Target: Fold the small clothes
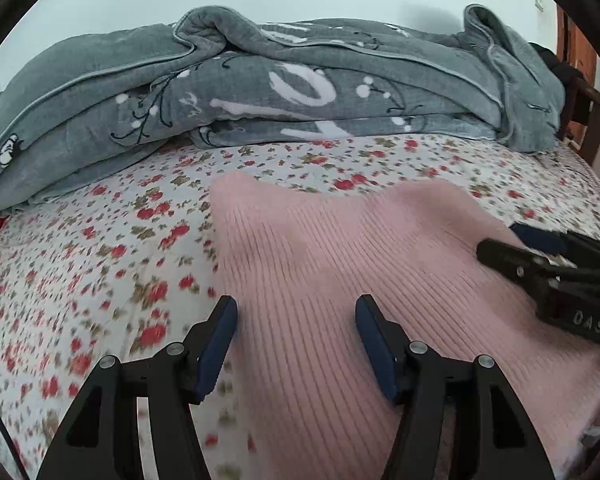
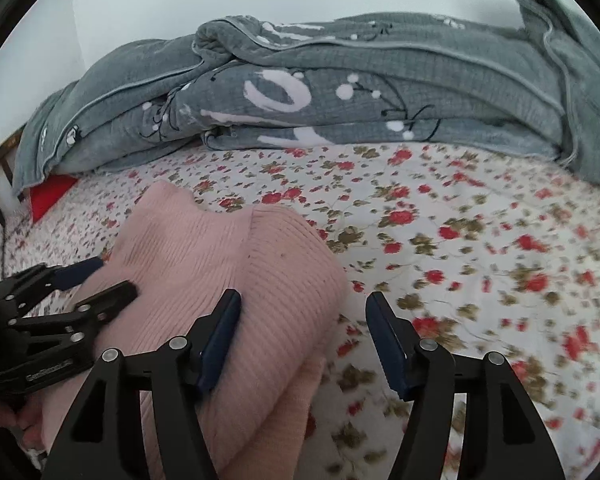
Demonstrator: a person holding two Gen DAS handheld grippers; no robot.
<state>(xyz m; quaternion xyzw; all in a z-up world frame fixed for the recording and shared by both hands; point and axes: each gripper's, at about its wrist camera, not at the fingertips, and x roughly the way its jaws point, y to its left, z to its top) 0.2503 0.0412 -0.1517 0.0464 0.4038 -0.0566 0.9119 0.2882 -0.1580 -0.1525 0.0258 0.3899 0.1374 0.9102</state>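
A pink ribbed knit garment lies folded on the floral bedsheet. My left gripper is open above its left edge, one finger over the sheet and one over the knit. My right gripper is open over the garment's right edge. The right gripper also shows at the right of the left wrist view, over the knit. The left gripper shows at the left of the right wrist view, against the knit. Neither grips cloth.
A folded grey quilt with white patterns lies along the far side of the bed against the wall. A red item sits by the quilt at the left. A wooden bed frame rises at the right edge.
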